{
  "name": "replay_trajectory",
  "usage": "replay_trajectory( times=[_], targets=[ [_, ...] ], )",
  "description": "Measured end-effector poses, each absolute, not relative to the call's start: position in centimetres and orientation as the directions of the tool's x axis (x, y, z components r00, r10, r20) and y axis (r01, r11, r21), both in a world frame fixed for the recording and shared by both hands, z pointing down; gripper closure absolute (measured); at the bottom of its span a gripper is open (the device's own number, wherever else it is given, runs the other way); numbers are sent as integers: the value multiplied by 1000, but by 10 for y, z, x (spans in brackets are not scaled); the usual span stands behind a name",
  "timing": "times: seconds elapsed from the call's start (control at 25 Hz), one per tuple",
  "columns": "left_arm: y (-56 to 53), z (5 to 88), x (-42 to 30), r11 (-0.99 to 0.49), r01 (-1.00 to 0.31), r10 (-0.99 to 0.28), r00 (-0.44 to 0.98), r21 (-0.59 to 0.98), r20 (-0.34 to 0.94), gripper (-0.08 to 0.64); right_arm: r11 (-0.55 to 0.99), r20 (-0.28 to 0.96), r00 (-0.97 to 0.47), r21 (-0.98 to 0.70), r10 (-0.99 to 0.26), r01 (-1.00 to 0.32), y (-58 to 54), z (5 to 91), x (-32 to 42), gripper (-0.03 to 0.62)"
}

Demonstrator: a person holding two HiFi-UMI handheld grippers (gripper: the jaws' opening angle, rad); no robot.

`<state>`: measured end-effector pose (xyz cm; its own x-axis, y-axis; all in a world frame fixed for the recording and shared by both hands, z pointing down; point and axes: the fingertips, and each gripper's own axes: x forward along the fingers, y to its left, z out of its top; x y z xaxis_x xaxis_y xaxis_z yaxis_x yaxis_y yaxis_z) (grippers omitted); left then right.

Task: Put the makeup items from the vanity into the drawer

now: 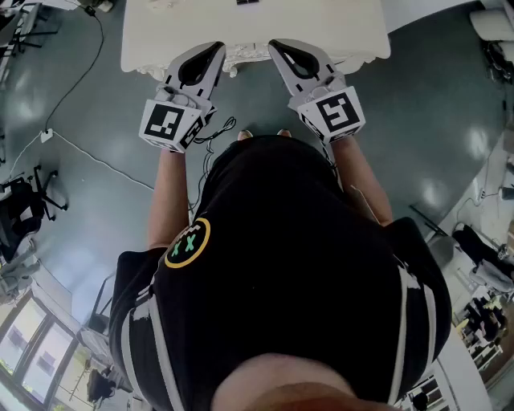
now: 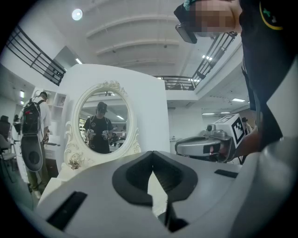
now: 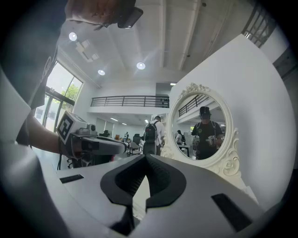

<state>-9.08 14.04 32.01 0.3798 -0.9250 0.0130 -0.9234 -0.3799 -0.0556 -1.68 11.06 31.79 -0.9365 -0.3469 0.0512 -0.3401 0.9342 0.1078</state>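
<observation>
The white vanity (image 1: 161, 40) stands in front of me, only its near edge in the head view. A small dark item (image 1: 247, 2) lies at the top edge of that view; I cannot tell what it is. No other makeup item and no drawer shows. My left gripper (image 1: 210, 50) and right gripper (image 1: 281, 46) hover side by side just short of the vanity's front edge, both shut and empty. In the left gripper view the left gripper (image 2: 152, 153) points at the oval mirror (image 2: 103, 116). The right gripper (image 3: 145, 157) faces the same mirror (image 3: 205, 132).
A black cable (image 1: 88, 152) runs across the grey floor at the left, near an office chair (image 1: 32, 193). A person with a backpack (image 2: 31, 123) stands left of the vanity. Desks and equipment fill the far right of the floor (image 1: 482, 313).
</observation>
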Motion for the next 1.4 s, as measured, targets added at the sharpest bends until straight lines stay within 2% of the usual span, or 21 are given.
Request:
replay_trajectory(
  times=[0.88, 1.08, 1.28, 1.4],
  targets=[
    [137, 319, -86, -389, -920, -921, 389, -51, 18, 538, 931, 66, -931, 97, -359, -352, 106, 321, -16, 571],
    [135, 323, -87, -387, -921, -922, 387, -49, 20, 538, 936, 68, -937, 112, -342, -334, 108, 325, -20, 475],
    [136, 321, -86, -385, -921, -923, 385, -52, 21, 538, 950, 66, -950, 98, -305, -298, 115, 322, -24, 300],
    [135, 322, -87, -384, -922, -923, 383, -51, 21, 538, 958, 73, -957, 83, -280, -274, 116, 326, -28, 139]
  ],
)
